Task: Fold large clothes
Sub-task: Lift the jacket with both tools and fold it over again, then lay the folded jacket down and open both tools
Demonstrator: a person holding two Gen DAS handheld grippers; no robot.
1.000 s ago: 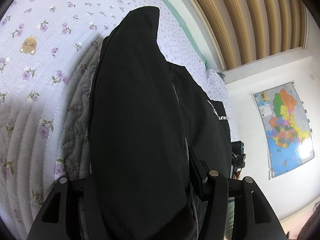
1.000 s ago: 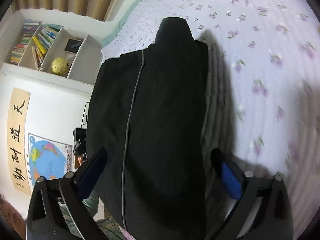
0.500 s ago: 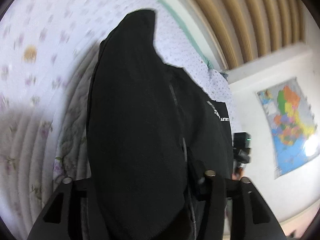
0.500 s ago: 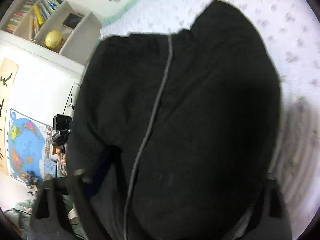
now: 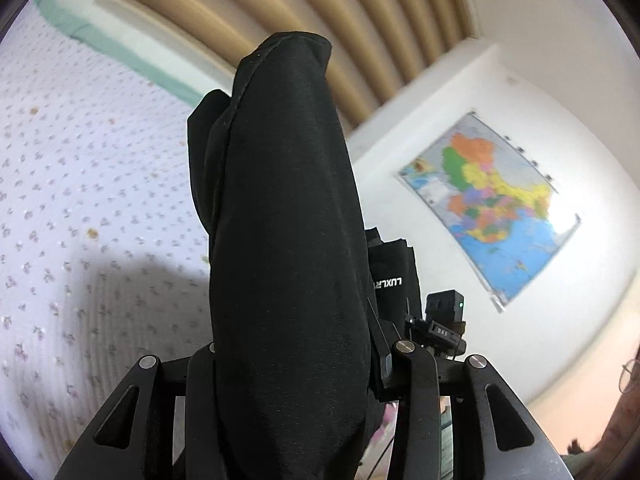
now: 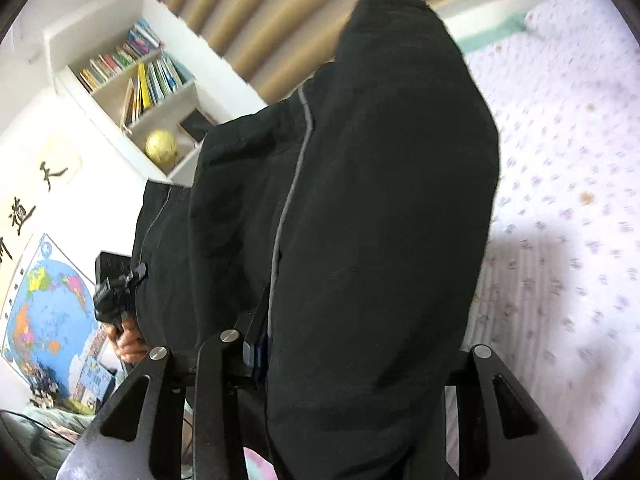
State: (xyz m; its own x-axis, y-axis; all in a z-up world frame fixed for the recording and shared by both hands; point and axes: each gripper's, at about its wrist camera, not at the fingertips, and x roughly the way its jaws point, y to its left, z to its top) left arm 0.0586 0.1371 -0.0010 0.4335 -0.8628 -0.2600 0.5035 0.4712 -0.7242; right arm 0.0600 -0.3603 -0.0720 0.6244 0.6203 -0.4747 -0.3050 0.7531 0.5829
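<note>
A bed (image 5: pixel 80 184) fills the left of the left wrist view, spread with a pale lilac quilt printed in small flowers and edged in mint green near a headboard of curved tan slats (image 5: pixel 328 20). The same quilt lies at the right of the right wrist view. On the white wall hang a coloured map (image 5: pixel 492 208) and, in the right view, a world map (image 6: pixel 44 304) beside a calligraphy scroll (image 6: pixel 28 196). A white bookshelf (image 6: pixel 132 80) holds books and a yellowish globe (image 6: pixel 161 146).

The black garment (image 5: pixel 284 248) (white lettering shows on one fold) hangs lifted clear of the bed, bunched in front of both cameras, with a grey stripe down it in the right view. The left gripper (image 5: pixel 296 364) has its jaws pinched on the cloth. The right gripper (image 6: pixel 352 356) likewise has cloth between its jaws, which stand wider around a thick bundle.
</note>
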